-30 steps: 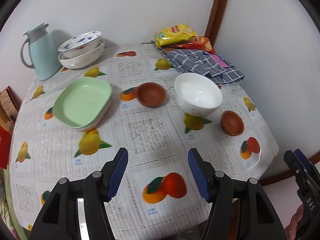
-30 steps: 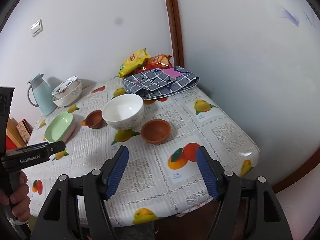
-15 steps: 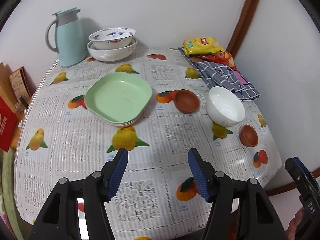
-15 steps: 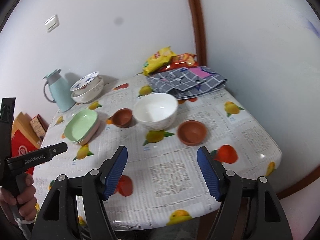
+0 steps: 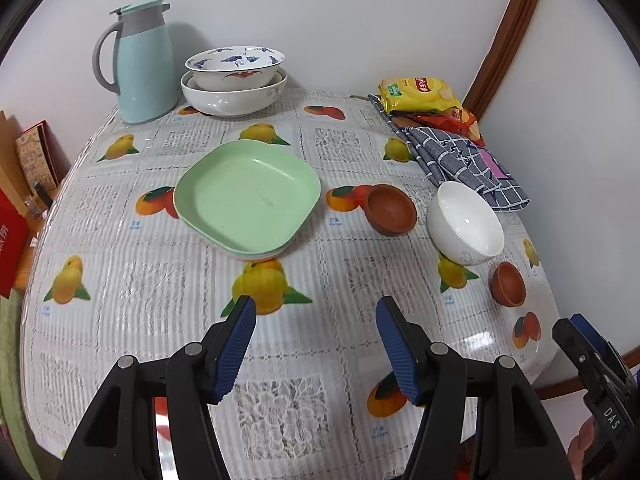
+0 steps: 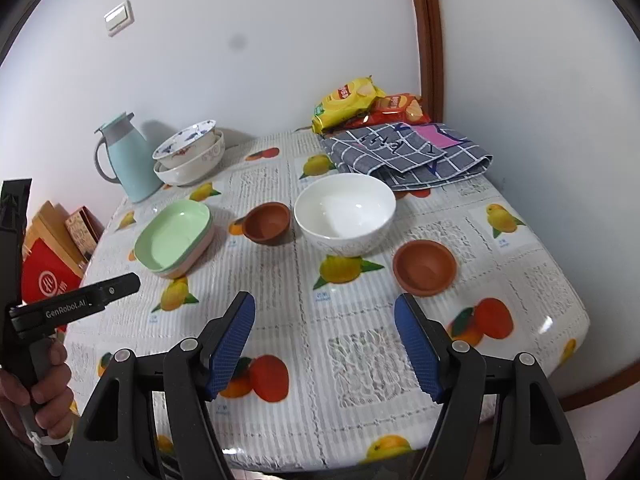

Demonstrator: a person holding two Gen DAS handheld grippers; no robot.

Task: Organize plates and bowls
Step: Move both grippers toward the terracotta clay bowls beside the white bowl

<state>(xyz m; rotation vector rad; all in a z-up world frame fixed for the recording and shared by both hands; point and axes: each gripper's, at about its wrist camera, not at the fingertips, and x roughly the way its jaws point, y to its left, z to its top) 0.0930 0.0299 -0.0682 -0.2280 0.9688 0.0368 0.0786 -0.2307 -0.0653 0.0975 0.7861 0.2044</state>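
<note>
A stack of green plates (image 5: 248, 198) (image 6: 174, 238) lies mid-table. To its right sit a brown bowl (image 5: 390, 209) (image 6: 267, 222), a white bowl (image 5: 466, 222) (image 6: 345, 212) and a second brown bowl (image 5: 508, 283) (image 6: 425, 266). Two patterned bowls (image 5: 234, 76) (image 6: 190, 156) are nested at the back. My left gripper (image 5: 316, 312) hangs open above the near tablecloth, in front of the plates, nothing between its blue pads. My right gripper (image 6: 324, 312) is open too, empty, short of the white bowl and the nearer brown bowl.
A pale blue jug (image 5: 140, 60) (image 6: 124, 160) stands back left beside the nested bowls. Snack packets (image 5: 420, 94) (image 6: 360, 102) and a checked cloth (image 5: 460, 160) (image 6: 404, 152) fill the back right corner. Red and brown boxes (image 6: 52, 256) stand left of the table (image 5: 140, 280). Walls close two sides.
Both views have swung: the dishes now sit further right in each frame, and the left view shows more of the table's left side. Both grippers stay open and empty.
</note>
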